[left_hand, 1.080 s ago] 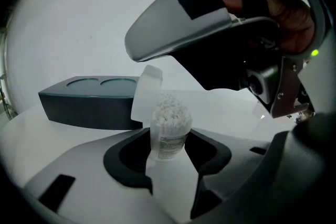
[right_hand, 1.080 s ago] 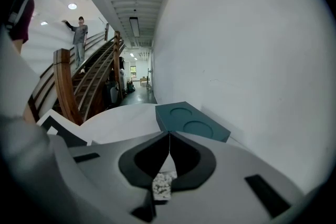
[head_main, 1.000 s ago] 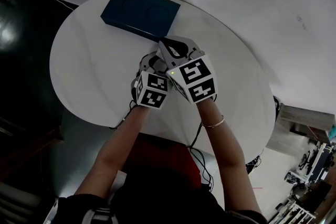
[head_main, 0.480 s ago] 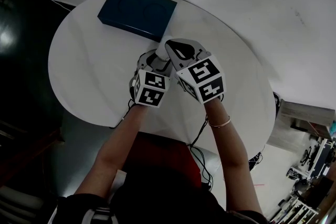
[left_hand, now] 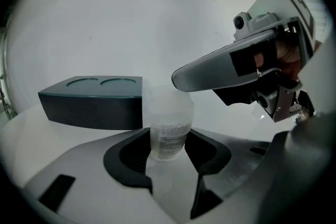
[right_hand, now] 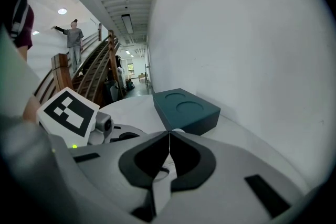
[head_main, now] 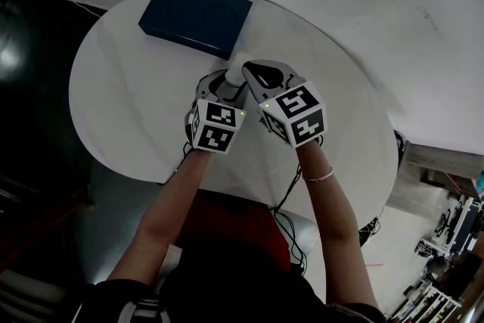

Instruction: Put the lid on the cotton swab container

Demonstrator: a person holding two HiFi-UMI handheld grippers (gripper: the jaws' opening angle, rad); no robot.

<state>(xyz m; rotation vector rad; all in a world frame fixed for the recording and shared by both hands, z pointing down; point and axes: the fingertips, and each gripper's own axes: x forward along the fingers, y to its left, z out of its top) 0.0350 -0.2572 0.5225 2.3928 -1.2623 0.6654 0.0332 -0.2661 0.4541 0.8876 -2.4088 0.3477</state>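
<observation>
The cotton swab container (left_hand: 169, 131) is a translucent tub with a printed label, capped by a cloudy lid (left_hand: 169, 101). It stands upright between the pads of my left gripper (left_hand: 169, 153), which is shut on its lower part. My right gripper (left_hand: 178, 78) reaches in from the right with its tip just above the lid; whether it touches is unclear. In the right gripper view its jaws (right_hand: 169, 136) are shut tip to tip, with a white rim of the lid (right_hand: 179, 131) showing just below them. In the head view both grippers (head_main: 227, 85) (head_main: 248, 69) meet mid-table.
A dark teal box (head_main: 195, 17) with two round recesses lies at the far side of the round white table (head_main: 121, 110), just behind the container. A white wall stands beyond. Cables hang off the near table edge.
My right gripper has shifted a little to the right over the container. The left gripper has kept its place and its hold.
</observation>
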